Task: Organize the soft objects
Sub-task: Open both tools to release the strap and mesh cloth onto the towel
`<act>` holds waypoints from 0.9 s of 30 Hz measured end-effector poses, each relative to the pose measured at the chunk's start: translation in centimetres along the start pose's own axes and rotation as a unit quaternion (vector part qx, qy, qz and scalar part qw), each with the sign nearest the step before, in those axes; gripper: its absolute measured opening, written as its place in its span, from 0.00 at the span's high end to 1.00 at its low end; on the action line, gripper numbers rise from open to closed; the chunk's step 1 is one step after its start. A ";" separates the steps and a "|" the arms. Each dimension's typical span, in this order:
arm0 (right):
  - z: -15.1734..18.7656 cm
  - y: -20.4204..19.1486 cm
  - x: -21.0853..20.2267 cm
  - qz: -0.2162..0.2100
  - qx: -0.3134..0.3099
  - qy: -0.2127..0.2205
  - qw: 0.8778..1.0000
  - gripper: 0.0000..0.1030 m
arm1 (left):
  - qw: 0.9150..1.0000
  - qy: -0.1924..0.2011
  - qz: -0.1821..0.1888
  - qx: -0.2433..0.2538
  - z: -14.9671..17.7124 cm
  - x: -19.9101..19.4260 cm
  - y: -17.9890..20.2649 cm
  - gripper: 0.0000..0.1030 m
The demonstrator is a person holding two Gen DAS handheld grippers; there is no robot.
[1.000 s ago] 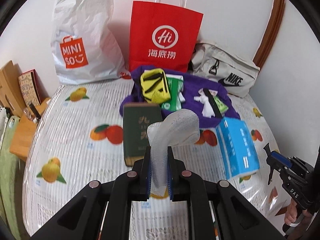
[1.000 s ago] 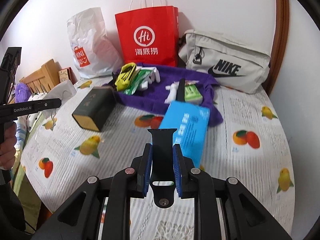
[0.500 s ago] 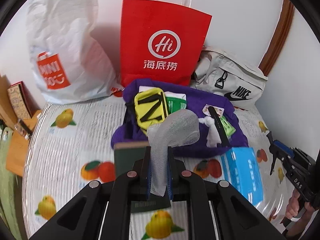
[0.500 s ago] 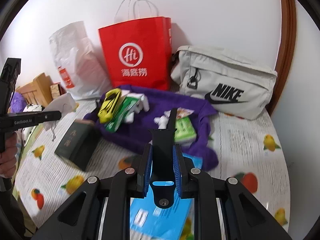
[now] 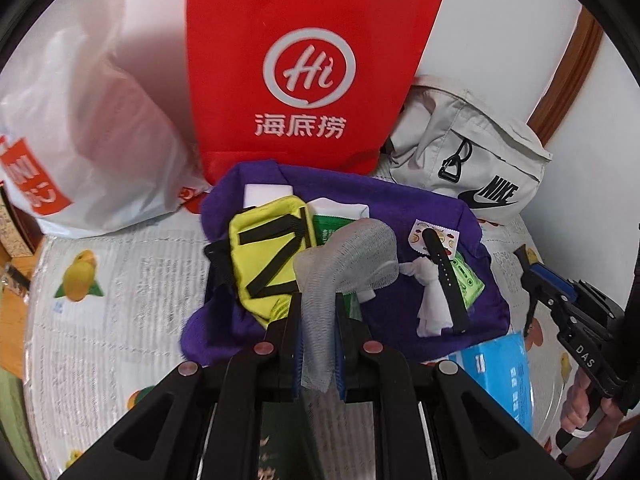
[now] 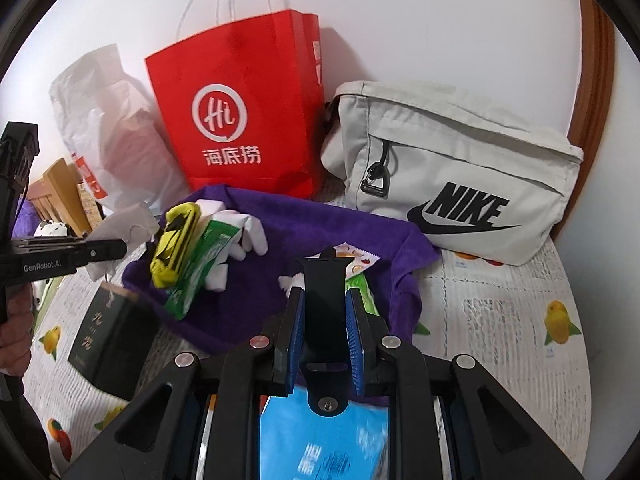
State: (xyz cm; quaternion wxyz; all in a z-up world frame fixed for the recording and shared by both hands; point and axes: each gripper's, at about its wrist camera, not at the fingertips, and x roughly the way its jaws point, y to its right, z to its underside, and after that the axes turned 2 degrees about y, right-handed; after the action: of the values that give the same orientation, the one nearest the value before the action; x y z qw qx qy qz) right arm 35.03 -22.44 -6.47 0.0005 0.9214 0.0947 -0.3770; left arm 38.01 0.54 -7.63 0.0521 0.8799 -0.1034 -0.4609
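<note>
Landmark: purple cloth (image 5: 384,200), spread on a table (image 6: 500,320) covered in a fruit-printed sheet.

- Left gripper (image 5: 318,344): clenched on a strip of grey mesh bandage (image 5: 348,252), its free end curling above the cloth.
- Right gripper (image 6: 325,336): clamped on a black watch strap (image 6: 323,280), held over the cloth's near edge.
- On the cloth: yellow pouch (image 5: 268,264) with black straps; green packet (image 6: 200,268); white glove (image 6: 244,236); a second black strap (image 5: 446,280) lying across a white piece.
- Behind the cloth: red paper bag (image 6: 240,120), marked "Hi" with Chinese characters; grey bag (image 6: 452,176) lettered "NIKE"; white plastic bag (image 5: 80,132) with an orange label, its writing blurred.
- Left of the cloth: dark green box (image 6: 108,340) with gold characters.
- In front of the cloth: blue packet (image 5: 504,376), print unreadable.
- Gripper bodies read "GenRobot.AI" and "DAS".
</note>
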 end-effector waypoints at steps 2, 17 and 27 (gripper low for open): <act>-0.3 0.1 0.9 0.001 -0.001 -0.004 1.000 0.80 | 1.000 -0.004 0.005 0.002 -0.4 0.7 0.3 0.88; -1.1 1.2 6.0 0.000 0.001 -0.040 0.999 0.80 | 0.999 -0.034 0.018 0.033 -3.0 6.5 3.6 0.88; -1.1 1.7 8.1 -0.007 0.003 -0.061 0.998 0.79 | 0.998 -0.046 0.021 0.049 -3.3 8.7 4.8 0.65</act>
State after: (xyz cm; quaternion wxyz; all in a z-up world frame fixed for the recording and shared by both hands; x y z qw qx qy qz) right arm 41.76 -22.66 -11.48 0.0008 0.8958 0.0998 -0.4332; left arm 44.92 -6.11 -11.83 0.0137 0.8570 -0.1463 -0.4939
